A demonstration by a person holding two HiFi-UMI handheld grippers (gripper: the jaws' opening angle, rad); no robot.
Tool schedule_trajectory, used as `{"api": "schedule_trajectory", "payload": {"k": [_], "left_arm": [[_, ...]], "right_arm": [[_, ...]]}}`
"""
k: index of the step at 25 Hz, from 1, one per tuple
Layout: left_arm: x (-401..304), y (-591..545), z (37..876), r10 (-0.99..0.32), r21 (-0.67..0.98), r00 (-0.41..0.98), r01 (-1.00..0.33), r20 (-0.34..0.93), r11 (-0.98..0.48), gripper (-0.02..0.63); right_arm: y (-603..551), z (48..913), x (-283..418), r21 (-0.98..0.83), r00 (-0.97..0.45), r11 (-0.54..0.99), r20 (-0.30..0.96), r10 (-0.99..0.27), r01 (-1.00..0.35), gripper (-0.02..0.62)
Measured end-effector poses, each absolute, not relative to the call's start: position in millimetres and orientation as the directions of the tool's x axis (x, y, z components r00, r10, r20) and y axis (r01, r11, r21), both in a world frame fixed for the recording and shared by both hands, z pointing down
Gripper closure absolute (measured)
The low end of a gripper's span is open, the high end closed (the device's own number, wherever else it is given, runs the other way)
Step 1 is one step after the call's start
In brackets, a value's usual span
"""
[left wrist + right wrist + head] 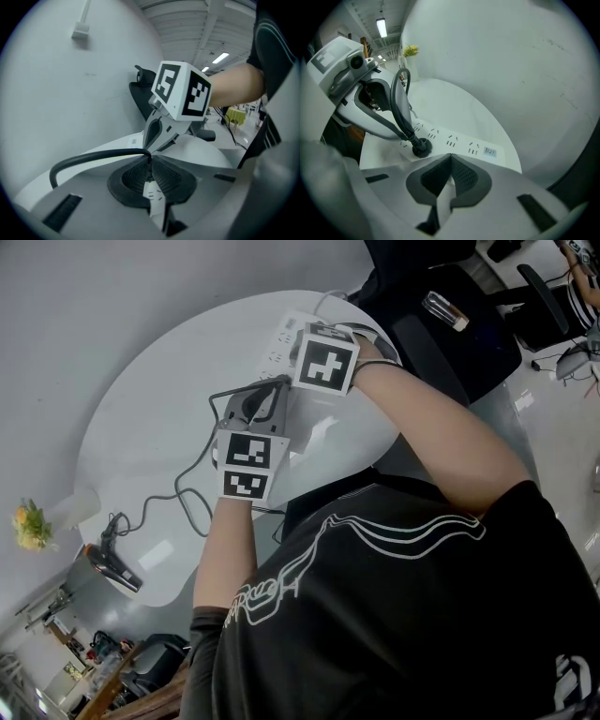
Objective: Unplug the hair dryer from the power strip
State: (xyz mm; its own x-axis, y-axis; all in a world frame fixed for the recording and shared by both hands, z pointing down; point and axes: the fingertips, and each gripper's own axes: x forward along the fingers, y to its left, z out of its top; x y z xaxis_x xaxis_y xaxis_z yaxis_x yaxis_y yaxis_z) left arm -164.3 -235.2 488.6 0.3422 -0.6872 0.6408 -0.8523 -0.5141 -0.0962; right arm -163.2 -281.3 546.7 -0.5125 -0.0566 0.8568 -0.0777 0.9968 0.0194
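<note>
In the head view, the hair dryer [114, 563] is seen at the left edge of the bench [159, 381], well apart from the power strip [279, 341] and joined to it by its cord [192, 470]. In the left gripper view, the jaws of the left gripper [150, 157] are clamped on that cord. In the right gripper view, the jaws of the right gripper [451, 157] are shut and empty over the strip, where the plug [421, 147] is seated. If the cord is pulled, the strip may be dragged or the cord strained.
</note>
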Motion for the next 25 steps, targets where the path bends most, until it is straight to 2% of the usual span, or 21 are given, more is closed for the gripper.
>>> {"api": "schedule_trajectory", "payload": {"k": [2, 4, 6, 9, 11, 13, 17, 25], "left_arm": [[-170, -238, 487, -0.689, 0.032, 0.373, -0.891, 0.621, -0.454, 0.583], [-175, -240, 485, -0.694, 0.086, 0.382, -0.903, 0.611, -0.421, 0.584], [-173, -239, 484, -0.693, 0.003, 0.355, -0.891, 0.627, -0.454, 0.584], [-161, -235, 485, -0.686, -0.206, 0.301, -0.807, 0.662, -0.553, 0.586], [-159, -234, 486, -0.684, -0.242, 0.293, -0.783, 0.668, -0.572, 0.586], [-160, -235, 479, -0.7, -0.166, 0.33, -0.826, 0.633, -0.539, 0.588], [-175, -256, 427, -0.783, 0.064, 0.395, -0.906, 0.48, -0.418, 0.589], [-201, -250, 397, -0.777, 0.114, 0.378, -0.92, 0.504, -0.374, 0.586]], "right_arm": [[-282, 547, -162, 0.018, -0.51, 0.997, 0.858, -0.056, -0.079, 0.598], [-282, 546, -164, 0.02, -0.512, 0.997, 0.857, -0.058, -0.08, 0.598], [-282, 545, -165, 0.021, -0.516, 0.997, 0.854, -0.059, -0.08, 0.598], [-282, 546, -164, 0.023, -0.515, 0.997, 0.855, -0.06, -0.078, 0.598], [-283, 546, -163, 0.025, -0.515, 0.997, 0.855, -0.061, -0.076, 0.598], [-283, 547, -164, 0.022, -0.518, 0.997, 0.853, -0.058, -0.075, 0.598], [-283, 546, -165, 0.022, -0.524, 0.997, 0.85, -0.057, -0.073, 0.598], [-283, 545, -164, 0.025, -0.533, 0.996, 0.843, -0.066, -0.085, 0.598]]}}
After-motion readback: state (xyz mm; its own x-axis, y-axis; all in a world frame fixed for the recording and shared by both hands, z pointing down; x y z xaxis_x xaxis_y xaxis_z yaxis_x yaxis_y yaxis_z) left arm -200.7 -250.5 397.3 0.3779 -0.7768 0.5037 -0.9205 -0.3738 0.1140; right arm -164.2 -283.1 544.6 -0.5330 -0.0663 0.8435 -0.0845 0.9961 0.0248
